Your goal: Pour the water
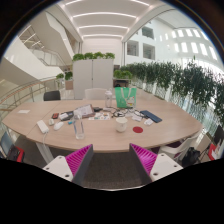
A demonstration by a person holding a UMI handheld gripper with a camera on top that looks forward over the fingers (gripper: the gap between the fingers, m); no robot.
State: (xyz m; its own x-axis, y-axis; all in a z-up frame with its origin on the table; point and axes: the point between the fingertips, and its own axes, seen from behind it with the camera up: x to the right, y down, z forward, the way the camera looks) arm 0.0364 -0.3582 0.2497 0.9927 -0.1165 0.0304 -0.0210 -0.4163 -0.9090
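A clear plastic bottle (pixel 78 125) stands on the long oval wooden table (pixel 100 133), left of the middle. A small white cup (pixel 121 125) with something red on it sits to the right of the bottle. A green container (pixel 124 97) stands farther back near the table's far edge. My gripper (pixel 112 160) is well short of the table, with its magenta pads (pixel 77 159) spread wide apart and only grey carpet between them. It is open and holds nothing.
Papers, small boxes and other items are scattered across the table (pixel 95 114). Chairs (pixel 52 96) stand round it, one at the near right (pixel 180 146). A row of tall green plants (pixel 185 85) lines the right side. White cabinets (pixel 92 72) stand behind.
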